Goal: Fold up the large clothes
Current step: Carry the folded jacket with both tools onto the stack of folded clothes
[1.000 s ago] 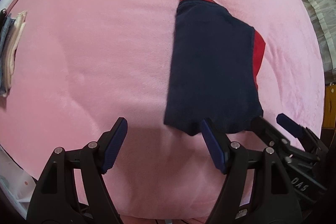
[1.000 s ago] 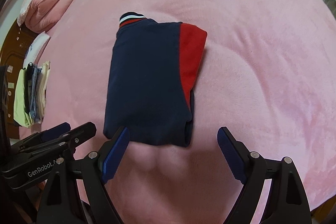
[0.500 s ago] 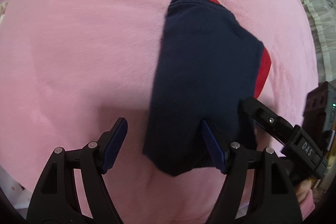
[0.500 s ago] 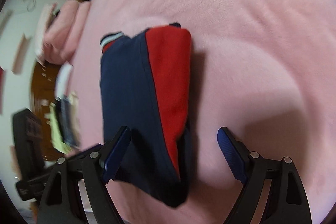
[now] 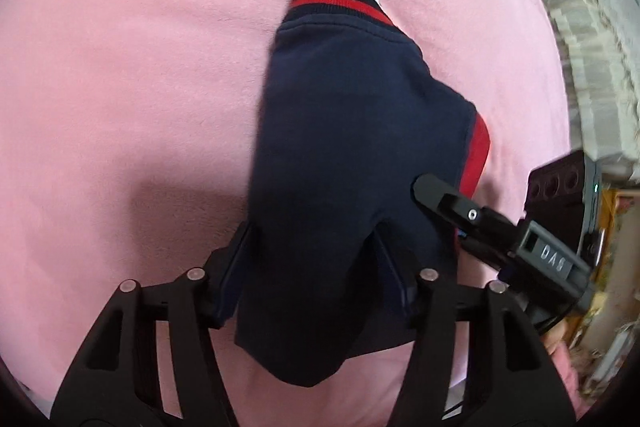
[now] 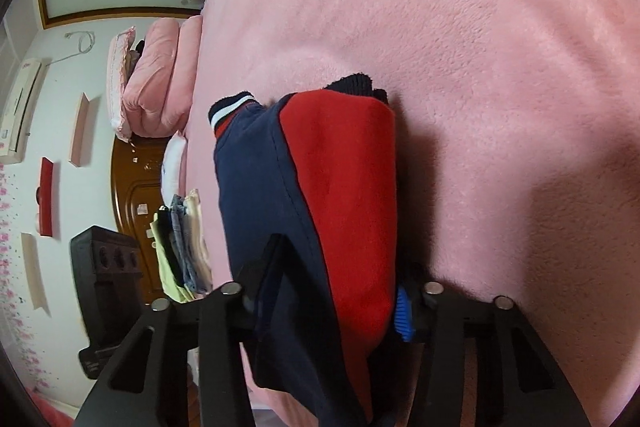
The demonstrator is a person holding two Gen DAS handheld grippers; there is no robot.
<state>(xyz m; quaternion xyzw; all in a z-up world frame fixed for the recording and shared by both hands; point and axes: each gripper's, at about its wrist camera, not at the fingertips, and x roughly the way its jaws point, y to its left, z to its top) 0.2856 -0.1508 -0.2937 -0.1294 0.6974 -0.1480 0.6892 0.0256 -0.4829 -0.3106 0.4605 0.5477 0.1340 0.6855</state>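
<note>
A folded navy and red garment (image 5: 352, 131) with a striped cuff lies on the pink blanket (image 5: 120, 67). Its near end is pinched in my left gripper (image 5: 316, 267), whose jaws are shut on the navy fabric. The right gripper's finger (image 5: 472, 215) shows on the garment's right edge. In the right wrist view the garment (image 6: 340, 187) shows its red panel, and my right gripper (image 6: 336, 291) is shut on its near end. The near end hangs between the fingers; the far end rests on the blanket (image 6: 500, 67).
A stack of folded clothes (image 6: 184, 247) lies at the bed's left edge. A folded pink quilt and pillows (image 6: 156, 83) sit at the head of the bed by a wooden headboard (image 6: 132, 195). A lace curtain (image 5: 580, 39) hangs on the right.
Both grippers moved forward onto the garment's near edge and shut on it. The near end has risen off the blanket, and the right wrist view has tilted.
</note>
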